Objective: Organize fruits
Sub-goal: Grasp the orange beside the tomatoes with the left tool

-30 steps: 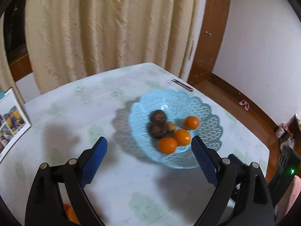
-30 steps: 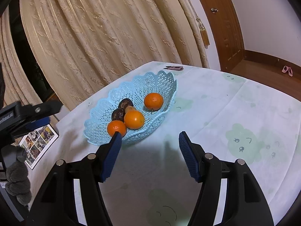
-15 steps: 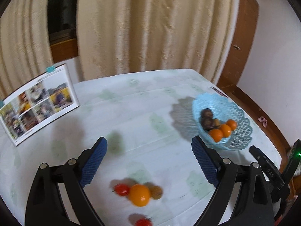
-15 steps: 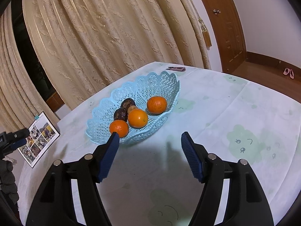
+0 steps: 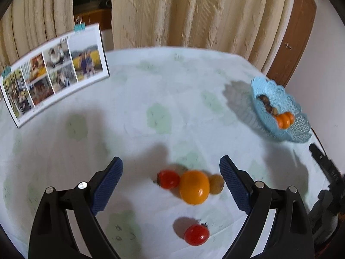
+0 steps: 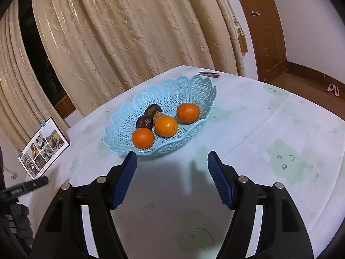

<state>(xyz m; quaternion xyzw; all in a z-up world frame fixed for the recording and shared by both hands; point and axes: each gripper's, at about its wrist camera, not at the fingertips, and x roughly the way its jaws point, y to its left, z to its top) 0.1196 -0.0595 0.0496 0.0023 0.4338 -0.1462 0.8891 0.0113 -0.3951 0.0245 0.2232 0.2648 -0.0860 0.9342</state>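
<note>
In the left wrist view my left gripper [image 5: 171,168] is open and empty, just above loose fruit on the table: an orange [image 5: 194,187], a red tomato [image 5: 168,179] to its left, a small brown fruit [image 5: 216,184] to its right and a second red tomato [image 5: 196,234] nearer me. The blue lattice basket [image 5: 299,129] sits far right. In the right wrist view my right gripper [image 6: 172,161] is open and empty, just in front of the basket [image 6: 123,127], which holds three oranges [image 6: 166,126] and two dark fruits [image 6: 145,122].
A photo calendar [image 5: 56,71] stands at the table's back left; it also shows in the right wrist view [image 6: 44,147]. A small pink tool [image 6: 208,74] lies behind the basket. Curtains hang behind the table. The table edge drops to the floor on the right.
My left gripper has swung left, away from the basket, and moved over the loose fruit, which now lies between its fingers. My right gripper has barely moved.
</note>
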